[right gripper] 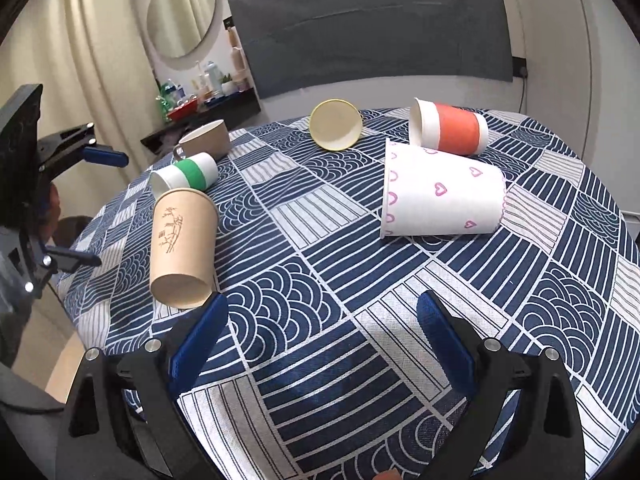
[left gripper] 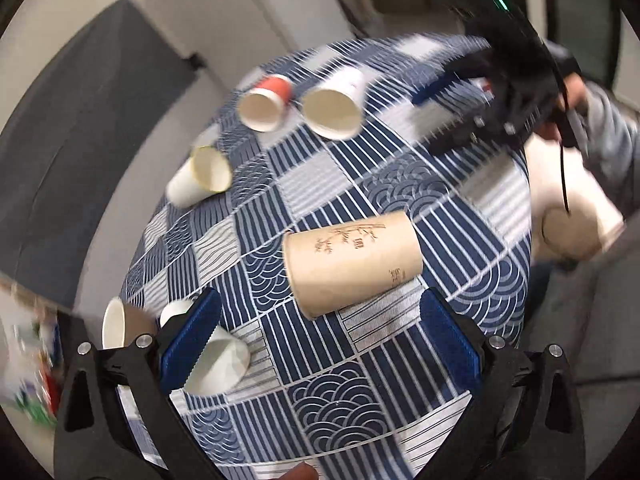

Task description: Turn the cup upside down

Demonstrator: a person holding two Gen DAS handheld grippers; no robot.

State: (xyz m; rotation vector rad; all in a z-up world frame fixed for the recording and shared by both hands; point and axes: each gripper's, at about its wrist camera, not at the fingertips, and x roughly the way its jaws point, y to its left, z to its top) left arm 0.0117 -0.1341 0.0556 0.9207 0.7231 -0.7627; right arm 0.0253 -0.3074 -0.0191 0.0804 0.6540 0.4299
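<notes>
Several paper cups lie on their sides on a round table with a blue patterned cloth [right gripper: 320,264]. A tan cup with a bamboo drawing [left gripper: 352,264] lies just ahead of my open, empty left gripper [left gripper: 320,320]; it also shows in the right wrist view [right gripper: 182,244], left of my open, empty right gripper [right gripper: 322,316]. A white cup with pink hearts [right gripper: 440,196] lies ahead of the right gripper. A red-banded cup [right gripper: 452,128], a yellow-rimmed cup [right gripper: 336,124] and a green-banded cup [right gripper: 186,176] lie further off.
A brown mug [right gripper: 208,140] stands upright at the table's far left edge. The left gripper [right gripper: 80,204] shows at the left edge of the right wrist view, the right gripper [left gripper: 452,108] at the top right of the left wrist view. A dark panel [right gripper: 372,20] stands behind the table.
</notes>
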